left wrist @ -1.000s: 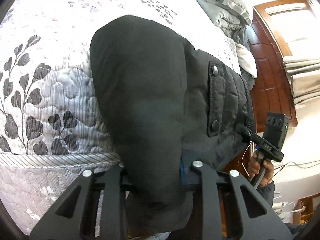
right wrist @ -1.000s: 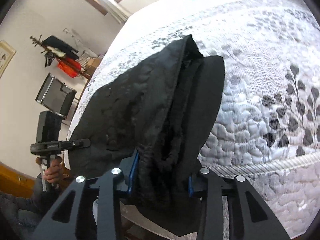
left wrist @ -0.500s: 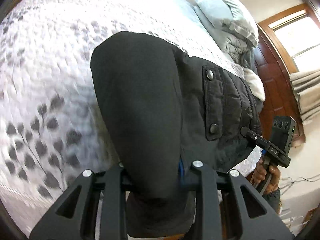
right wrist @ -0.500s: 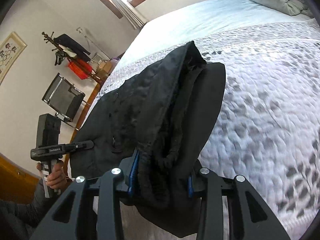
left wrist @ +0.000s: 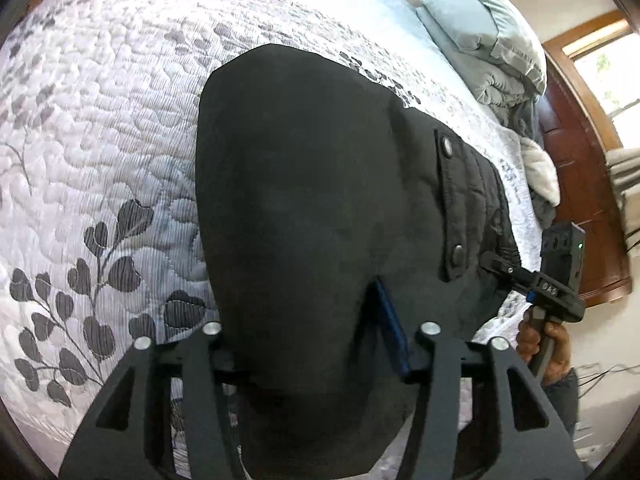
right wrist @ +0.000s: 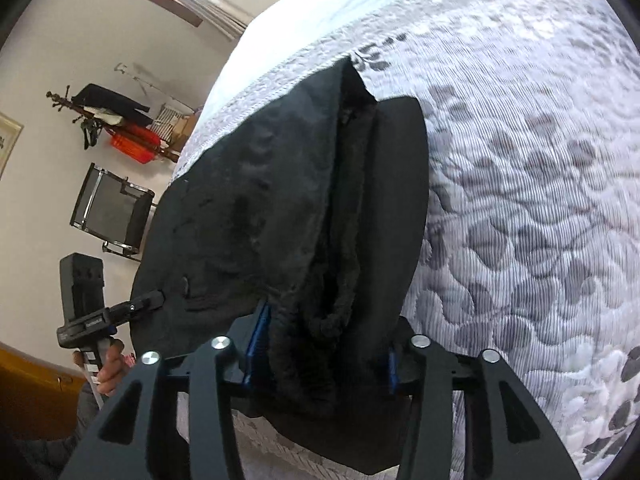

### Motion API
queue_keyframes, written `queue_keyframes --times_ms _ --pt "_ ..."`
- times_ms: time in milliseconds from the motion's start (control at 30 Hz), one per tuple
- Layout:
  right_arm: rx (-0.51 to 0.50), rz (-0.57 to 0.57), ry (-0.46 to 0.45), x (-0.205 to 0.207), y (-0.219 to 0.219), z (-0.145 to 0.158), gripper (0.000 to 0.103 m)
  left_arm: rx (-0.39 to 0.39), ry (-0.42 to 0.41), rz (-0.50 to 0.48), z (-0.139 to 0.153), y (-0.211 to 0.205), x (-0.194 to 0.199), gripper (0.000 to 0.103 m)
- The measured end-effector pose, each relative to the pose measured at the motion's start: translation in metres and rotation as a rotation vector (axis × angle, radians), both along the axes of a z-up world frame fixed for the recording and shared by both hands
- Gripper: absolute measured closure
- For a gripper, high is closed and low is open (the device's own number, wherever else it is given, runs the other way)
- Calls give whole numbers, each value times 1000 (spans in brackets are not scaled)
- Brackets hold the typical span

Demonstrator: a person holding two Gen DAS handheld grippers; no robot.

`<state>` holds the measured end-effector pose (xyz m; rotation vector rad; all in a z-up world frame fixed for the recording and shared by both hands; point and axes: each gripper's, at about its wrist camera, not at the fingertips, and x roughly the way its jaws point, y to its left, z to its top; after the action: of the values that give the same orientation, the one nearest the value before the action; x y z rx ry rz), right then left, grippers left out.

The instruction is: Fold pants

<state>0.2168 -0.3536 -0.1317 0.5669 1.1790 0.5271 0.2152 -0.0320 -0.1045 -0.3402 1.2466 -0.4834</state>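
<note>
Black padded pants [left wrist: 320,200] hang stretched between both grippers above a white quilted bed [left wrist: 100,120]. A pocket flap with two snap buttons [left wrist: 452,204] faces the left wrist view. My left gripper [left wrist: 316,344] is shut on one end of the cloth, which fills the gap between its fingers. My right gripper [right wrist: 320,352] is shut on the other end, where the fleecy lining [right wrist: 340,240] shows. Each view shows the other gripper clamped at the pants' far edge: the right one [left wrist: 496,260], the left one [right wrist: 156,300].
The bed's quilt has a grey leaf print [left wrist: 80,280]. A folded grey duvet and pillow [left wrist: 488,40] lie at the head of the bed. A wooden door [left wrist: 580,184] stands beyond. A black chair [right wrist: 112,208] and a coat rack [right wrist: 108,108] stand by the wall.
Both grippers have carried the pants forward over the bed and tilted the views. The grip on the cloth is unchanged.
</note>
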Motion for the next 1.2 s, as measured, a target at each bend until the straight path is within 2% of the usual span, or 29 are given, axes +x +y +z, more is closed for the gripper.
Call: queue_keyframes --times_ms 67,233,300,367,467,633,667,833,900,967,1033,1100,1200 --pt "17 -16 16 -1 -6 -10 44 17 -10 3 0 -2 -1 44" --pt "80 -37 8 -4 -12 -19 32 23 -11 13 -3 -2 0 35" --pt "82 -43 -4 -10 -17 -20 26 42 -25 25 -3 4 -4 26" --pt "113 -50 -10 -15 -23 -19 25 67 -42 42 0 6 -3 19" --pt "125 -59 -21 -23 -31 -17 24 82 -59 53 4 15 -8 15" --pt "112 -68 -57 -37 -40 -7 23 158 -110 75 15 30 -22 13" --pt "112 -89 -60 -40 -45 -6 20 163 -114 78 17 33 -25 13" --pt "134 -146 -38 -49 -65 -11 20 154 -103 116 16 49 -35 13" --pt "126 -175 -59 -56 -68 0 20 178 -107 155 21 52 -40 13" --pt "73 -186 -98 -63 -64 18 20 232 -148 176 34 51 -50 13" --pt "-64 -206 -120 -73 -58 39 20 276 -197 179 49 46 -62 13" --pt "-212 -229 -122 -84 -47 59 20 356 -237 179 64 37 -74 12" --pt "-321 -253 -143 -102 -34 79 10 456 -262 186 76 23 -92 9"
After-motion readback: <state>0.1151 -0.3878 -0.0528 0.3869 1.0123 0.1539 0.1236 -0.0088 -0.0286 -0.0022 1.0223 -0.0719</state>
